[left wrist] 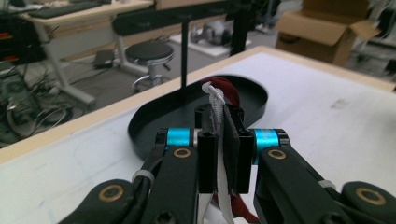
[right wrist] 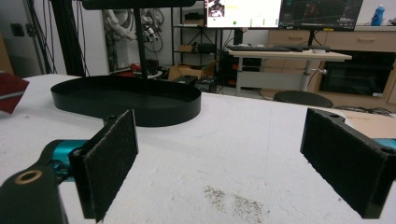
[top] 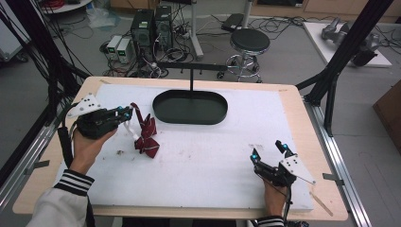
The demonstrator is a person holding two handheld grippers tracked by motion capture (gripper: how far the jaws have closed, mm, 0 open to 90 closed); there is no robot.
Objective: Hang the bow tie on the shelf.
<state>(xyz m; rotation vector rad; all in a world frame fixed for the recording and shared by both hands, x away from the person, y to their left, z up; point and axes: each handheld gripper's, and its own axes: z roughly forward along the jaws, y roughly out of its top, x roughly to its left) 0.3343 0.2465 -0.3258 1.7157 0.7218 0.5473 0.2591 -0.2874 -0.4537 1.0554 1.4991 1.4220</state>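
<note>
A dark red bow tie (top: 145,135) with a white strap hangs crumpled from the left tool (top: 126,113), clamped on its strap; the right tool (top: 268,151) gapes wide, empty.

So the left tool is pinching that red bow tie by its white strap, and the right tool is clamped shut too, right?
Not quite. The left tool does pinch the bow tie by its strap, but the right tool is open: the right gripper view shows its two pads wide apart with nothing between them.

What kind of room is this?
Probably a lab or workshop: computers and tangled cables sit on the floor behind the table, and monitors glow above a desk.
</note>
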